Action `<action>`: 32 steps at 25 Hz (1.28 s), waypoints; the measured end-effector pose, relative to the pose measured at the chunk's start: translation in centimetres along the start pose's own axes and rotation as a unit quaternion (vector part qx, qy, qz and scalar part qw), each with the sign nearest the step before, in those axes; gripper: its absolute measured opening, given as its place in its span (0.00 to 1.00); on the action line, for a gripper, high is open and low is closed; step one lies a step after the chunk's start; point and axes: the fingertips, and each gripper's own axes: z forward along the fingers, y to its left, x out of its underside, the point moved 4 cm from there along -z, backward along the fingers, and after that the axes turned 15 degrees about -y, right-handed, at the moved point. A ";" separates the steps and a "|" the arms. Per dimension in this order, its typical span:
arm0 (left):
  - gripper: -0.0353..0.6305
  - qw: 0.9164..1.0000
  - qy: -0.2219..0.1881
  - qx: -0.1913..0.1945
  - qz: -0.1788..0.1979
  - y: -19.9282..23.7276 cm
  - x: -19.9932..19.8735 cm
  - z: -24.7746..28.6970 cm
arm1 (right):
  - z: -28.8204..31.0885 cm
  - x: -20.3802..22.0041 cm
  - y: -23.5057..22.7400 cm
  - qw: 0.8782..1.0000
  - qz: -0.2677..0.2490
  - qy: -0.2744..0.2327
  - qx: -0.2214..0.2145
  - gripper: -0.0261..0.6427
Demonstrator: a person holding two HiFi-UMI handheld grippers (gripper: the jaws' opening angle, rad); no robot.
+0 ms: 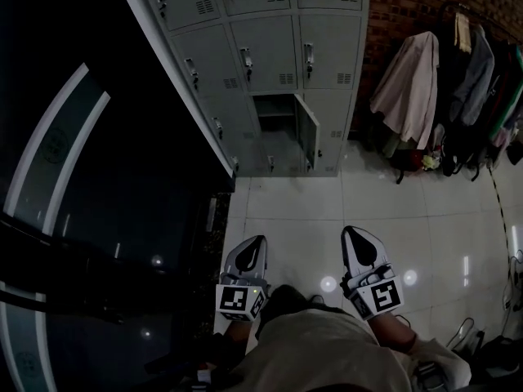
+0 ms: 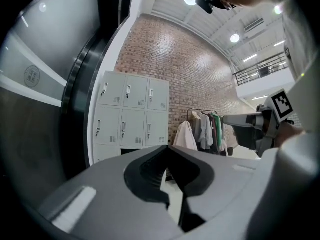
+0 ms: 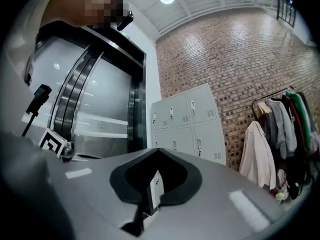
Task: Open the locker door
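A bank of grey metal lockers (image 1: 270,47) stands against the red brick wall (image 1: 404,6), at the far end of the pale tiled floor (image 1: 368,207). In its bottom row, the middle compartment's hinged steel door (image 1: 308,133) stands out to the right of its opening. Right of the lockers, a rack of hanging coats and jackets (image 1: 458,88) lines the same wall. To their left runs a dark curved glass partition (image 1: 98,178), possibly a revolving door. The left claw (image 1: 260,242) and right claw (image 1: 350,232) sit side by side above the floor, well short of the lockers.
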 end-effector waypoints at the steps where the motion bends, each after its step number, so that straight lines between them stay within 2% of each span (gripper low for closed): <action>1: 0.15 1.000 -0.008 0.000 0.002 -0.5 -0.9 -0.3 | -0.7 -0.4 0.3 1.000 0.003 0.000 -0.001 0.04; 4: 0.15 1.000 -0.026 0.002 0.007 -1.4 -2.7 -1.1 | -1.9 -1.3 0.9 1.000 0.000 0.003 0.001 0.04; 10: 0.15 1.000 -0.016 -0.005 0.018 -1.5 -3.7 -2.2 | -1.9 -1.8 2.1 1.000 0.020 0.006 -0.005 0.04; 13: 0.15 1.000 -0.007 -0.010 0.019 -1.2 -2.8 -2.6 | -2.0 -0.9 2.5 0.999 0.029 0.013 -0.011 0.04; 16: 0.15 1.000 0.004 0.002 0.020 -1.8 -2.2 -2.9 | -2.6 -0.5 2.8 1.000 0.026 0.016 -0.008 0.04; 24: 0.15 1.000 0.003 0.012 0.000 -2.4 -2.1 -2.1 | -2.3 -1.1 3.1 1.000 0.008 0.020 -0.009 0.04; 32: 0.15 1.000 0.003 0.013 0.004 -2.7 -2.4 -2.2 | -3.0 -0.8 3.0 1.000 0.017 0.025 -0.002 0.04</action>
